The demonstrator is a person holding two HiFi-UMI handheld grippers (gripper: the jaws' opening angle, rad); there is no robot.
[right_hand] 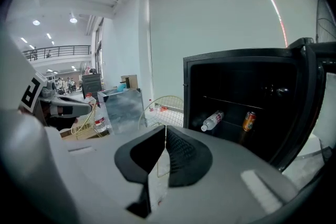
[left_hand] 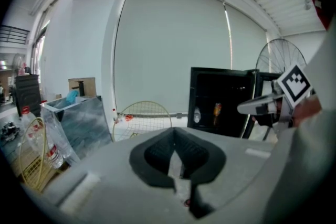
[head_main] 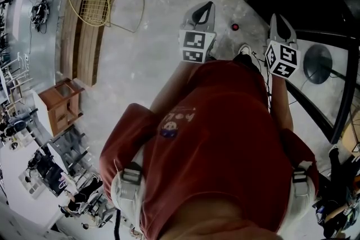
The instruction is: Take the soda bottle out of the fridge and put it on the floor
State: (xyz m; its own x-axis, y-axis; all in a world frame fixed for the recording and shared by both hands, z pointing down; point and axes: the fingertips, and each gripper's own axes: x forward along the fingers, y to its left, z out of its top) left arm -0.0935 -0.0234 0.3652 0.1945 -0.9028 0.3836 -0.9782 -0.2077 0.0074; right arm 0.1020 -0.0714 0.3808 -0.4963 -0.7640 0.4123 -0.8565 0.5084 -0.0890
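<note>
Red cloth fills the steep downward view: the person's shirt (head_main: 225, 137), with both tools held out ahead of it over the grey concrete floor (head_main: 146, 70). The left gripper (left_hand: 174, 132) has its jaws meeting at the tips, with nothing between them. The right gripper (right_hand: 164, 128) is the same, its pads pressed together and empty. Both point a little downward and sit side by side, apart from each other. Ahead and to the right stands the black fridge (right_hand: 187, 92), its door (right_hand: 310, 97) swung open on the right side, well apart from either gripper. Inside, the bottle (right_hand: 212, 120) lies on its side on a shelf, its cap end turned to the left. An orange can (right_hand: 249, 120) stands upright near it on the right, not touching it. Farther left, a yellow wire chair (head_main: 90, 0) stands on the floor.
</note>
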